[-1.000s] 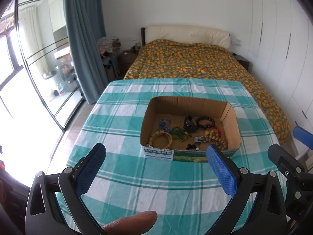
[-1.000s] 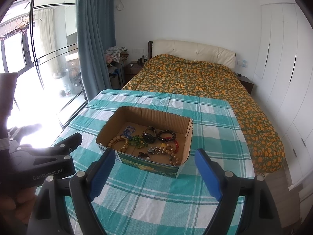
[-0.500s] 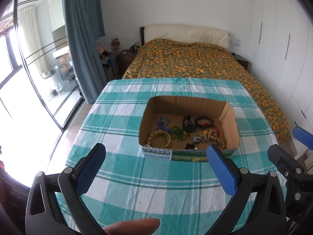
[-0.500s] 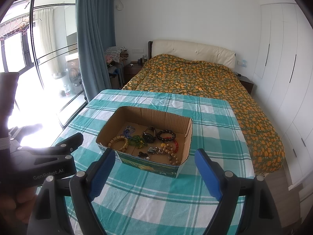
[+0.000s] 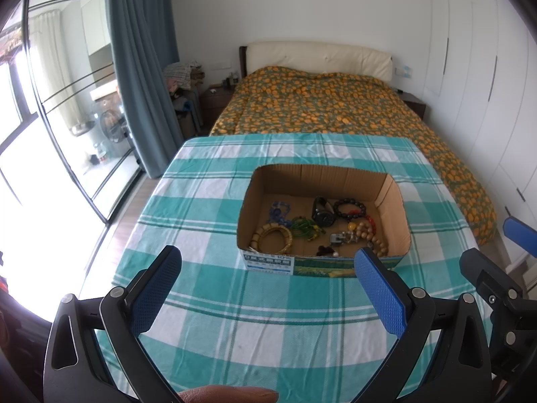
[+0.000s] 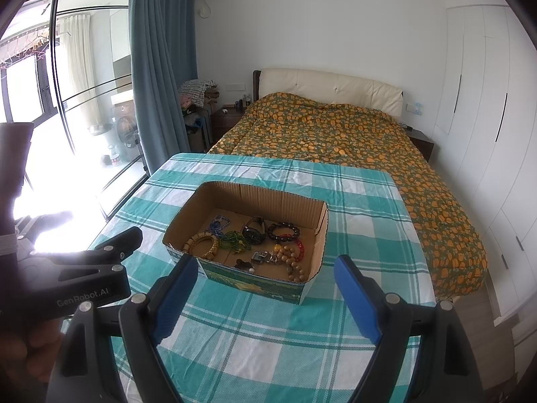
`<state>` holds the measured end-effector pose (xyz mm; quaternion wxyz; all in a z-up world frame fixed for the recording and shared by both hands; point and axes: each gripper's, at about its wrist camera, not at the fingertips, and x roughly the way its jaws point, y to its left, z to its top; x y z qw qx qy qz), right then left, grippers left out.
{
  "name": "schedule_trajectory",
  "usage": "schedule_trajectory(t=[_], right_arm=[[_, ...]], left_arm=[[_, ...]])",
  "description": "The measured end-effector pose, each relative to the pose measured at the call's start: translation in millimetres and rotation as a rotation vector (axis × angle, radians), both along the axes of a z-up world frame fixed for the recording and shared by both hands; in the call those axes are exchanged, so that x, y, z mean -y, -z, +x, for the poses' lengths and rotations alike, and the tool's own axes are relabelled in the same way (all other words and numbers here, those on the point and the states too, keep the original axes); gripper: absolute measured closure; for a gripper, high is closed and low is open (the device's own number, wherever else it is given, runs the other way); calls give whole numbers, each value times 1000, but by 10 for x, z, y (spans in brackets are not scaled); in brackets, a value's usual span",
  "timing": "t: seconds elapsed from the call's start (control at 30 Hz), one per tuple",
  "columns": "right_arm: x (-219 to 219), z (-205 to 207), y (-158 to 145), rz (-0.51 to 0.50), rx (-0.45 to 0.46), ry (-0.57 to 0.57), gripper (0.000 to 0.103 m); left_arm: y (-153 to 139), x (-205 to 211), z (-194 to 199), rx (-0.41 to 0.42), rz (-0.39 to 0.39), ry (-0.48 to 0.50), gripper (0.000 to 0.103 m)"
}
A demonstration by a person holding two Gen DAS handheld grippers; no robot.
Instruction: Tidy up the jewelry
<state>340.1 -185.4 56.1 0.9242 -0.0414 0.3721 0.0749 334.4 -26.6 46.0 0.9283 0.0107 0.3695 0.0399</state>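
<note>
Quilted bed (image 5: 322, 107), blue curtain (image 6: 161, 67)

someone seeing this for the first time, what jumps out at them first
Probably the open cardboard box in the middle of the teal-and-white checked tablecloth, its floor strewn with bead bracelets, a black watch and other jewelry. Next, the bed with the orange-patterned cover behind the table. Nearest the cameras, the left gripper and right gripper hang open and empty short of the box.
</note>
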Motion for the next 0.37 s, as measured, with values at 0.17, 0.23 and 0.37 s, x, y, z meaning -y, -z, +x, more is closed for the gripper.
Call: schedule_trajectory(t=[0.17,0.23,0.37], right_arm=[[-3,-7,4,-3,1,0,18],[7,-9,6,-3,1,2,18],[27,-4,17,0,-2,6,18]], left_arm=[[2,14,1,-2,-2,4,0],[7,12,-6,4,-10,10,0],[10,23,-29,22,8,15,1]])
